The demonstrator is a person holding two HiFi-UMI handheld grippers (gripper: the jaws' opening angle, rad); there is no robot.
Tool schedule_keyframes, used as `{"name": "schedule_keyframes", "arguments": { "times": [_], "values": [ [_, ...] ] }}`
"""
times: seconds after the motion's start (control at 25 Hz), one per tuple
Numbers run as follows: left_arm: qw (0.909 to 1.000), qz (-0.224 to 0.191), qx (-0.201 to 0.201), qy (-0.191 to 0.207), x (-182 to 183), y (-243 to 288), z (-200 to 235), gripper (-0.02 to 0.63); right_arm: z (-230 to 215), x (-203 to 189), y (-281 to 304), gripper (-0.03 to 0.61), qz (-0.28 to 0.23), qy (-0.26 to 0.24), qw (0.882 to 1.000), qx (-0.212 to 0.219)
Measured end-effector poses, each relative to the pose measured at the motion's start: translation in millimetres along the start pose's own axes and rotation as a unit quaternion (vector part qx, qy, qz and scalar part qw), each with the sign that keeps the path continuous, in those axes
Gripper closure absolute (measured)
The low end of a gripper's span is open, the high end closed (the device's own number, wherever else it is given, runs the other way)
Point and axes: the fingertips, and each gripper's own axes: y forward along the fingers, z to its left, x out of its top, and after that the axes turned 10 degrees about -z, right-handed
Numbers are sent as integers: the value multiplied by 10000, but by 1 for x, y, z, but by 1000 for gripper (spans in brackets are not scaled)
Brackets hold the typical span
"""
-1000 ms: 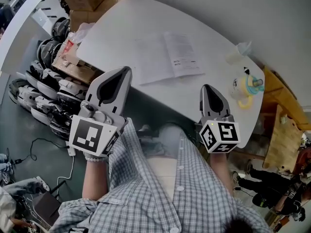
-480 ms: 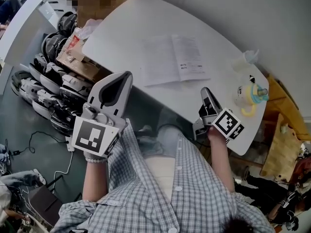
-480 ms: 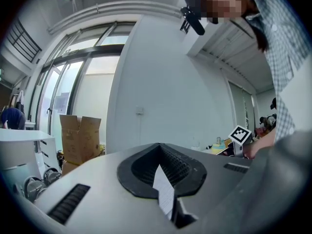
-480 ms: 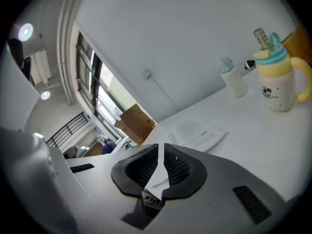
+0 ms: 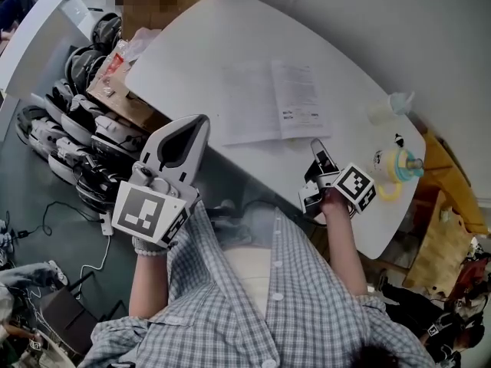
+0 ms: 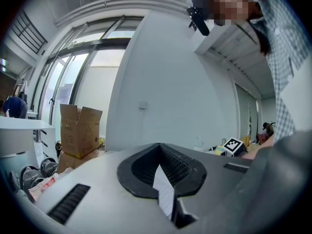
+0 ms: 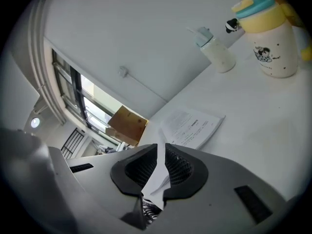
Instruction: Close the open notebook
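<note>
The open notebook (image 5: 268, 102) lies flat on the white table (image 5: 192, 37), with printed pages facing up. It also shows in the right gripper view as the notebook (image 7: 192, 126), ahead of the jaws. My right gripper (image 5: 315, 147) hovers over the table's near edge, just below the notebook's near right corner, not touching it. Its jaws are almost together and just opening, with nothing between them (image 7: 161, 147). My left gripper (image 5: 199, 123) is shut and empty. It is held off the table's near edge, left of the notebook, pointing level (image 6: 160, 160).
A yellow cup with a teal lid (image 5: 395, 163) (image 7: 270, 38) and a small white bottle (image 5: 387, 107) (image 7: 217, 52) stand at the table's right end. Cardboard boxes (image 5: 123, 98) (image 6: 78, 130) and helmets (image 5: 77, 144) crowd the floor on the left. Wooden furniture (image 5: 441, 236) stands on the right.
My right gripper has sunk and rolled, its marker cube turning, and moved up to the table edge near the notebook's corner. The left gripper has shifted only slightly.
</note>
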Motion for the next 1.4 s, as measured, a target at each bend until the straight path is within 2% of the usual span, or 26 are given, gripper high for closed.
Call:
{"name": "schedule_keyframes", "arguments": {
  "times": [0.4,0.56,1.0,1.4],
  "values": [
    [9996,276,0,-4,-18,35,7,607,-39,-19,28,462,350,595,9969,-375],
    [9994,350,-16,-45,-23,46,8,607,-51,-29,34,445,480,821,9941,-530],
    [9989,463,-95,-9,-31,64,6,607,-72,-45,48,440,804,1137,9889,-510],
    [9988,474,-104,-54,-32,70,5,607,-74,-52,60,442,876,1462,9845,-414]
  ]
}}
